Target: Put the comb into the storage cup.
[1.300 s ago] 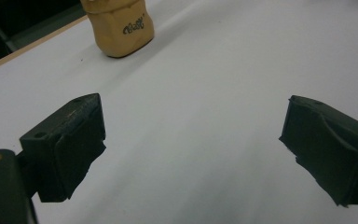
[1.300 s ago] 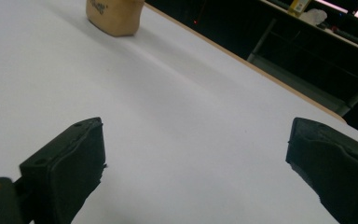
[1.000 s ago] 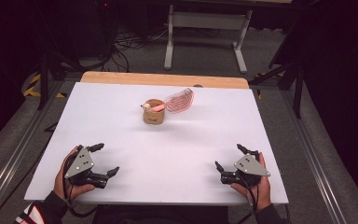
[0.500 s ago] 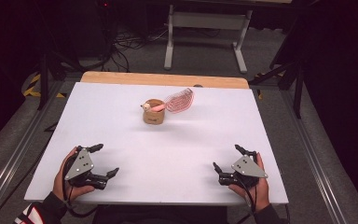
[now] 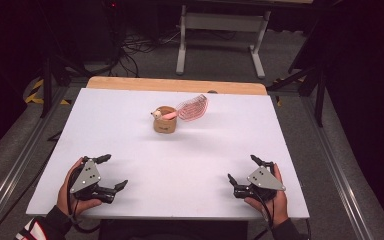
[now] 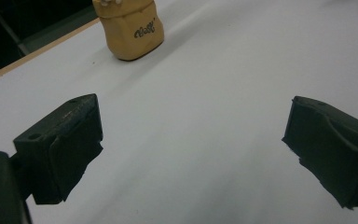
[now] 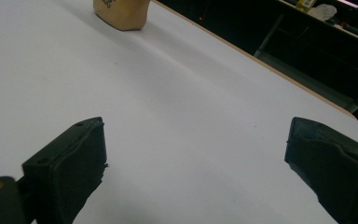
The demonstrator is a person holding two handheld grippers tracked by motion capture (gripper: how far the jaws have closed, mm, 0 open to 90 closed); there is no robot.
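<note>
Claws, left claw (image 5: 111, 171) and right claw (image 5: 241, 169), rest wide apart and empty on the near table (image 5: 130, 130), well apart from the far cup (image 5: 165, 120).

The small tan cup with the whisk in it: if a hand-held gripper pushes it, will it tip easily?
Probably yes. The tan cup is short and looks light, and the pink whisk leans out over its rim to one side, which likely shifts the weight that way. A low push near its base seems safer.
</note>
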